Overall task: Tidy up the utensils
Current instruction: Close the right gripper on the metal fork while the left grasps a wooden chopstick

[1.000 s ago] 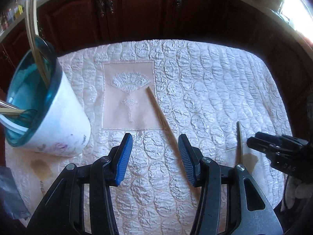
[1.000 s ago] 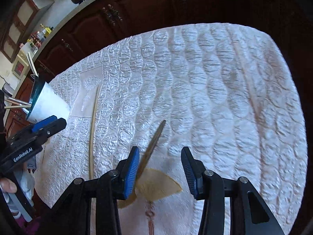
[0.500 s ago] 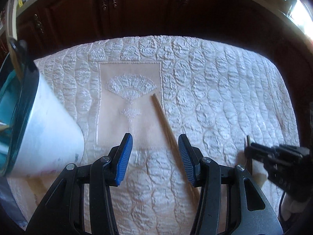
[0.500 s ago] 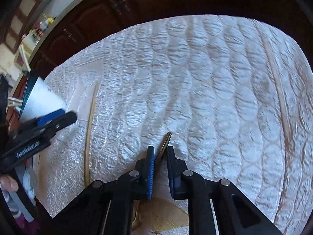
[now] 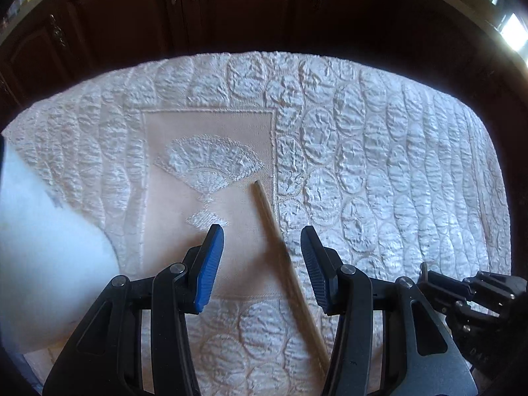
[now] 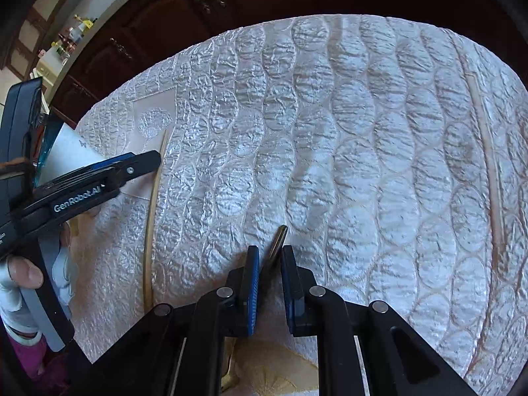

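A wooden chopstick (image 5: 283,264) lies on the quilted white cloth (image 5: 379,151), running between the fingers of my open left gripper (image 5: 262,260), which hovers low over it. It also shows in the right wrist view (image 6: 152,204). My right gripper (image 6: 269,264) is shut on the handle of a brass-coloured metal utensil (image 6: 276,242), whose tip sticks out ahead of the pads. The white cup with a teal inside (image 5: 43,264) stands at the left, beside the left gripper; it also shows in the right wrist view (image 6: 66,151).
Dark wooden cabinets (image 5: 231,10) stand beyond the table's far edge. A beige panel with a fan pattern (image 5: 211,165) is sewn into the cloth under the left gripper. The right gripper (image 5: 462,293) shows at the left view's right edge.
My right gripper closed on the metal utensil. My left gripper moved forward and lower over the chopstick, so the cup slid to the left edge of its view.
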Demonstrator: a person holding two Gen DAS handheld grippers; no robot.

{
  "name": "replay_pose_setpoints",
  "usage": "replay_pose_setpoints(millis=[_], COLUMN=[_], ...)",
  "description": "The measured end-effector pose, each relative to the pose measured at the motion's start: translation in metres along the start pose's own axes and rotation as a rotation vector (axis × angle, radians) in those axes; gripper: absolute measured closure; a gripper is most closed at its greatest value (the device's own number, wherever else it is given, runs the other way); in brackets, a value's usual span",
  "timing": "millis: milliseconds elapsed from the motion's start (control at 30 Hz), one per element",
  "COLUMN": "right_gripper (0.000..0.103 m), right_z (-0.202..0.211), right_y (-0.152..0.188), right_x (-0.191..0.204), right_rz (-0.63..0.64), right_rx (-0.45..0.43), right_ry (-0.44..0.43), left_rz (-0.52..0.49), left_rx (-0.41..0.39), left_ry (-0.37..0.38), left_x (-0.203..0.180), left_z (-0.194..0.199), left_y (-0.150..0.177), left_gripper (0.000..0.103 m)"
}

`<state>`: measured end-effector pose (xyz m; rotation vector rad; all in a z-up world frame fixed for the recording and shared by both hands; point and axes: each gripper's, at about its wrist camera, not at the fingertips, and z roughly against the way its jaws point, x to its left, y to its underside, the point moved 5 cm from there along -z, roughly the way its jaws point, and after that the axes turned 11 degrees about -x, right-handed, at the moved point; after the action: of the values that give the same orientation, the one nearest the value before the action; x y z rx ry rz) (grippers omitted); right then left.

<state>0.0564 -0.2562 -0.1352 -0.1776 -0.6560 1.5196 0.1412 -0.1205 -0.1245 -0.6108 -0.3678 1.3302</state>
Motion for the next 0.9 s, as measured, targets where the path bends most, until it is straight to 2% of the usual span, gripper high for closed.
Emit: replay_pose_setpoints(millis=[200, 233, 267, 300, 467, 600, 700, 800, 900], right_gripper=[0.092, 0.093, 0.093, 0.094, 0.095, 0.096, 0.096, 0.097, 0.097], right_z=[-0.009, -0.011, -0.011, -0.012, 0.012, 0.036, 0.053, 0.069, 0.075], right_y=[-0.010, -0.011, -0.013, -0.016, -0.026, -0.031, -0.031, -0.029, -0.026], right_x=[0.010, 0.011, 0.016, 0.020, 0.022, 0.028, 0.033, 0.038, 0.036], right_rz=[0.027, 0.028, 0.027, 0.025, 0.016, 0.029, 0.045, 0.060, 0.068], right_rx=[-0.023, -0.026, -0.032, -0.040, -0.092, -0.137, -0.161, -0.185, -0.187], right_ry=[-0.026, -0.027, -0.029, -0.032, -0.064, -0.085, -0.086, -0.090, -0.068], left_rz=[0.004, 0.001, -0.005, -0.011, -0.006, 0.018, 0.016, -0.004, 0.019], left_rx=[0.012, 0.010, 0.011, 0.014, 0.002, 0.000, -0.029, -0.050, -0.052], left_ry=[0.002, 0.006, 0.015, 0.036, 0.129, 0.177, 0.198, 0.198, 0.159], left_x=[-0.003, 0.000, -0.002, -0.004, -0.014, -0.009, -0.008, -0.010, -0.006], left_z=[-0.023, -0.024, -0.025, -0.025, -0.015, 0.002, 0.022, 0.037, 0.034], left_y=[-0.009, -0.009, -0.010, -0.011, -0.012, -0.009, -0.008, -0.001, 0.001], left_gripper=[0.058, 0.063, 0.080, 0.090, 0.096, 0.098, 0.098, 0.098, 0.098])
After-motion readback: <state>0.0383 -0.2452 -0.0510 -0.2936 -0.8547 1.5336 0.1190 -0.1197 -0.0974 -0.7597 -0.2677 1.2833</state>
